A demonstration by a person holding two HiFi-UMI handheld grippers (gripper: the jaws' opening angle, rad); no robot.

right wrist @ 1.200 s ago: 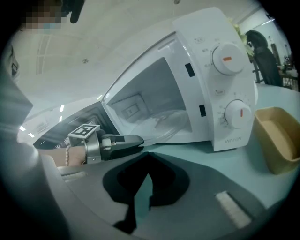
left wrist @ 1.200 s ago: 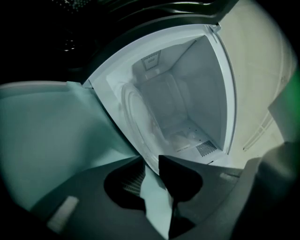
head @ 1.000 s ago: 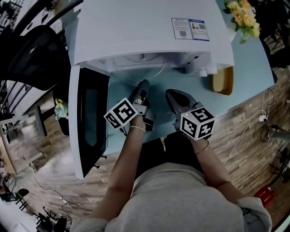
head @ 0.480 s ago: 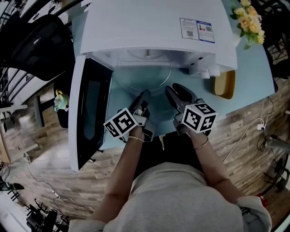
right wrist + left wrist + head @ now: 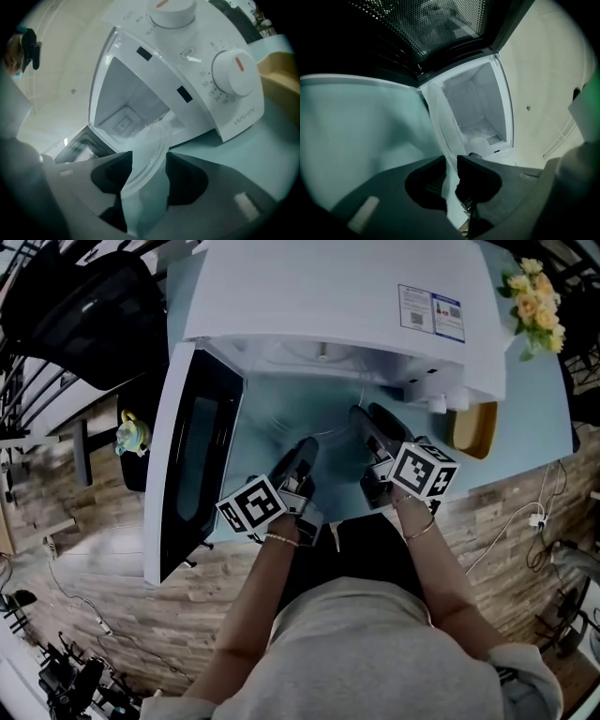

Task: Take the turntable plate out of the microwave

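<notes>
- Your turntable plate (image 5: 152,136) is in front of the open microwave (image 5: 337,287), over the teal worktop (image 5: 534,418). Its far rim looks level with the cavity mouth or just past it, so the removal seems nearly done.
- Your left hand-held gripper (image 5: 450,161) is clamped on the plate's near rim, with only a thin strip showing between its jaws.
- Your right hand-held gripper (image 5: 149,159) has just been opening. Its jaws stand wide apart with the plate's rim between them, not pressed.
- What is probably left is to settle the plate on the worktop and release it. Whether it already rests there is unclear.
</notes>
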